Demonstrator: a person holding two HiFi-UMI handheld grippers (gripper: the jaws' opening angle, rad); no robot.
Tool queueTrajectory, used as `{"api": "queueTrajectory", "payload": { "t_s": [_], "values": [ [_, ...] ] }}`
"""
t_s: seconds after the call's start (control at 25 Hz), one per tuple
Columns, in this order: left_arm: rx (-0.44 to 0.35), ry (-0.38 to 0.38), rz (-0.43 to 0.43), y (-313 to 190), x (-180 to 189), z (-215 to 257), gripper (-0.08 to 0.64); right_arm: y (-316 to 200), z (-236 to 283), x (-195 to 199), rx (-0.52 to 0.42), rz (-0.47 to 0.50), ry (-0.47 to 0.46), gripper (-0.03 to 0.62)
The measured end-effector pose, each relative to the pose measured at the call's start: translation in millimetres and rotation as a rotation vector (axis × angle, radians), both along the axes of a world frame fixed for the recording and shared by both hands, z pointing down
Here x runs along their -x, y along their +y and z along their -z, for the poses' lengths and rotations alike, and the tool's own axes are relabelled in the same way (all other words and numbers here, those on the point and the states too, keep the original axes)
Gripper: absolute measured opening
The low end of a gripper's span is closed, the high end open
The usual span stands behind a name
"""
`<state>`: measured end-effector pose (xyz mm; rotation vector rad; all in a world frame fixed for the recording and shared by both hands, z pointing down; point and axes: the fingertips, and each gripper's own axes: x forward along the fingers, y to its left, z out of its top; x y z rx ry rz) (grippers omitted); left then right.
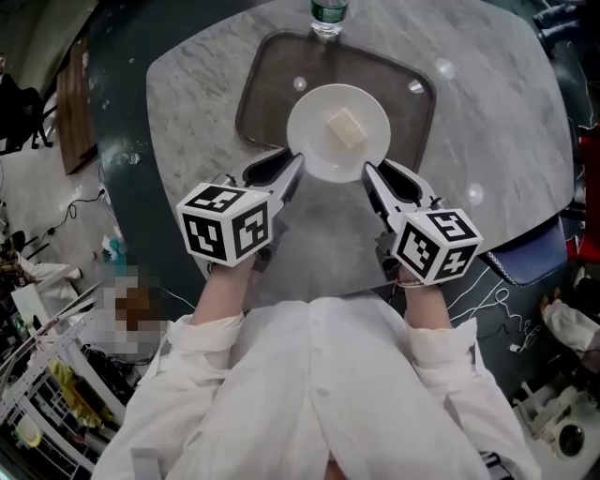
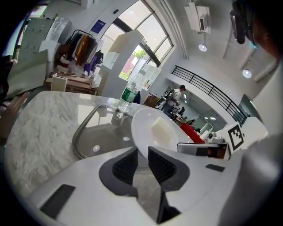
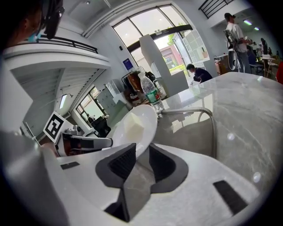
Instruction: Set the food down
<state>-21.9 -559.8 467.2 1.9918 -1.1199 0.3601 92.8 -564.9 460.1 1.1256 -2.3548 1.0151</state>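
A white plate (image 1: 323,150) carries a pale block of food (image 1: 345,127) and sits over the near part of a dark tray (image 1: 272,56). My left gripper (image 1: 298,163) is shut on the plate's left rim and my right gripper (image 1: 367,170) is shut on its right rim. In the left gripper view the plate (image 2: 148,126) with the food (image 2: 162,131) runs in between the pads of the left gripper (image 2: 142,159). The right gripper view shows the plate (image 3: 143,119) and food (image 3: 132,126) the same way in the right gripper (image 3: 142,160). Whether the plate rests on the tray I cannot tell.
A water bottle (image 1: 328,14) with a green label stands at the tray's far edge on the rounded marble table (image 1: 506,122). A blue seat (image 1: 530,258) sits by the table's right edge. Clutter and cables cover the floor at left. People (image 3: 236,33) stand far off.
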Motion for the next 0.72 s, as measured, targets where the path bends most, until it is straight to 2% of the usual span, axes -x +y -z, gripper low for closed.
{"api": "queueTrajectory", "payload": {
  "t_s": [0.28, 0.72],
  "values": [
    [0.014, -0.022, 0.031, -46, -7, -11, 0.075, -55, -15, -7, 0.01, 0.033, 0.011, 0.086],
    [0.052, -0.043, 0.045, -67, -7, -42, 0.075, -77, -52, -6, 0.066, 0.052, 0.017, 0.086]
  ]
}}
